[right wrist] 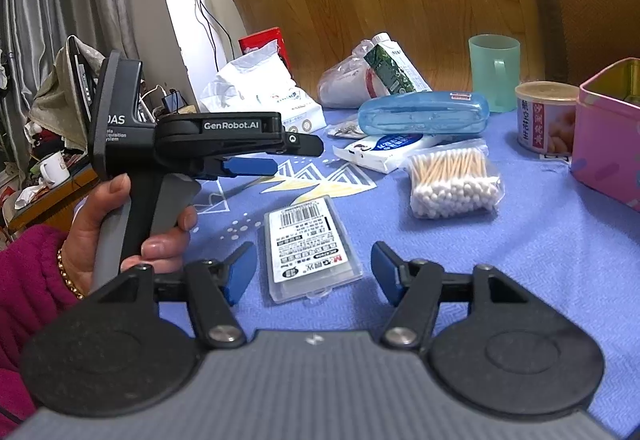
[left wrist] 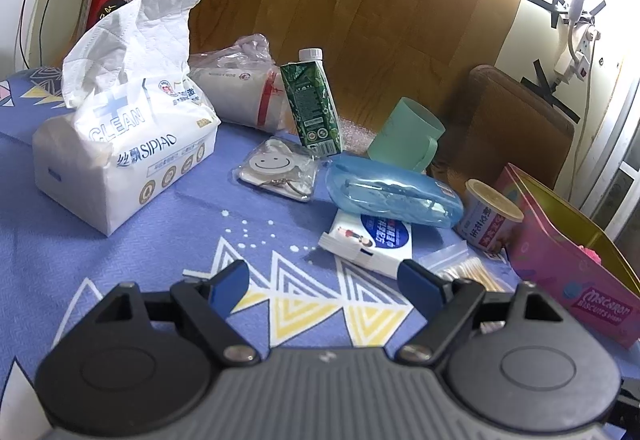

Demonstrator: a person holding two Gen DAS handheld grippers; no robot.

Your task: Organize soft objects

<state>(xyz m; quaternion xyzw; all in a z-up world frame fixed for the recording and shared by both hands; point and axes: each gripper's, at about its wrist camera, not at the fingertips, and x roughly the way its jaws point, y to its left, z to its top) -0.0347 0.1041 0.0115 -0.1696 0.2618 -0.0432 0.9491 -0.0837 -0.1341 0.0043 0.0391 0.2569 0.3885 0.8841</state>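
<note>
Both sets of tongs are sitting wide with nothing between the pads. The left tongs [left wrist: 322, 282] are hovering low in the frame over the blue patterned cloth on the worktop [left wrist: 160, 224], gripping nothing. The right tongs [right wrist: 314, 272] are gaping too, and a small clear plastic case [right wrist: 310, 248] with a barcode label is lying flat on the cloth in the gap between them, not touched by either pad.

Going outward in the right wrist view: a bag of cotton swabs [right wrist: 452, 180] is lying right of centre, a flat white pack [right wrist: 380, 150] is sitting just above it, and a blue clear case [right wrist: 424, 112] is resting on top of that pack. At the left edge a hand [right wrist: 120, 232] in a magenta sleeve is holding the other tool by its grip.

In the left wrist view the soft stuff is sitting upper left: a tissue pack [left wrist: 120, 148] with one sheet sticking up, and a bagged white roll [left wrist: 240, 96] leaning behind it. A green carton [left wrist: 314, 104] is standing at centre, a mint cup [left wrist: 408, 140] is tipping to its right, a small tin [left wrist: 490, 216] and a pink biscuit box [left wrist: 568, 272] are sitting at the right edge
</note>
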